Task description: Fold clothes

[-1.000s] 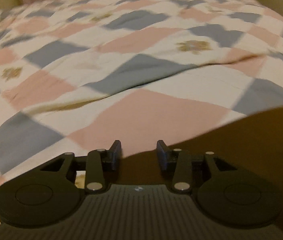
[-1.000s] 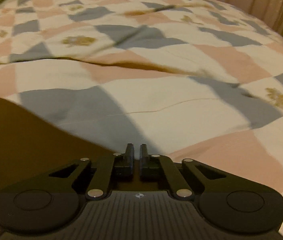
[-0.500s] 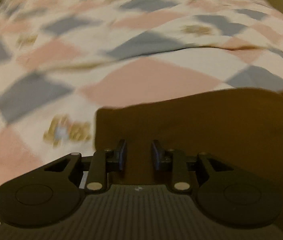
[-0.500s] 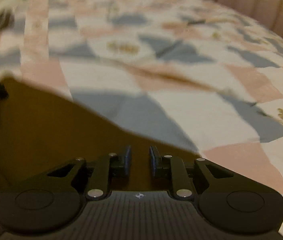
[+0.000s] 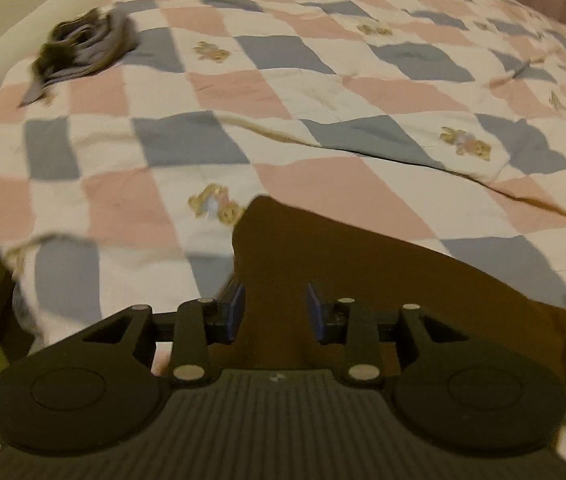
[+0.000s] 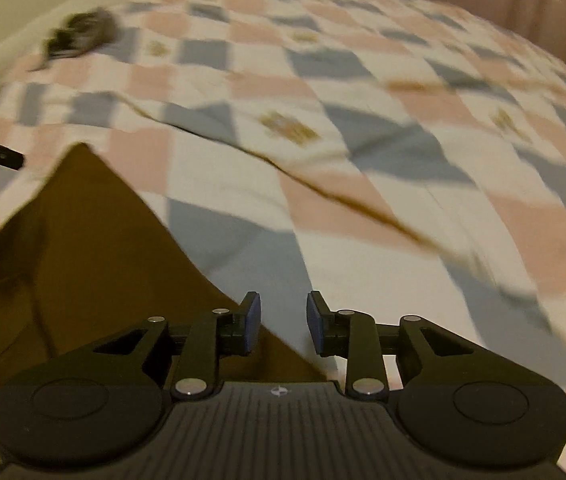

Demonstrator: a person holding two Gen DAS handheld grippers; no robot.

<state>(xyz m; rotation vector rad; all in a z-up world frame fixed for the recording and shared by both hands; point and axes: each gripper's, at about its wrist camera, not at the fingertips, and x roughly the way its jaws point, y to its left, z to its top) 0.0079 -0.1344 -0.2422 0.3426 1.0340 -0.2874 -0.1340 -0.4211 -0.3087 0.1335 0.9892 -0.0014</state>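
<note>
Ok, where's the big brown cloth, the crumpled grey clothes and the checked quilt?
brown cloth (image 5: 363, 280), left wrist view, its flat middle.
crumpled grey clothes (image 5: 87, 46), left wrist view, centre of the heap.
checked pink, grey and white quilt (image 5: 323, 92), left wrist view, a bare white square.

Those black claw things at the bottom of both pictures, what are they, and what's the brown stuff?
They are grabbers that a person holds, one in each hand. Each carries a small camera looking out along its two fingers, so one picture comes from the left gripper and the other from the right gripper. Both look across a bed with a checkered quilt. The brown cloth is the clothing being folded. Both grippers are open, with the cloth between the left one's fingers. A dark bundle of clothes lies far off.
</note>
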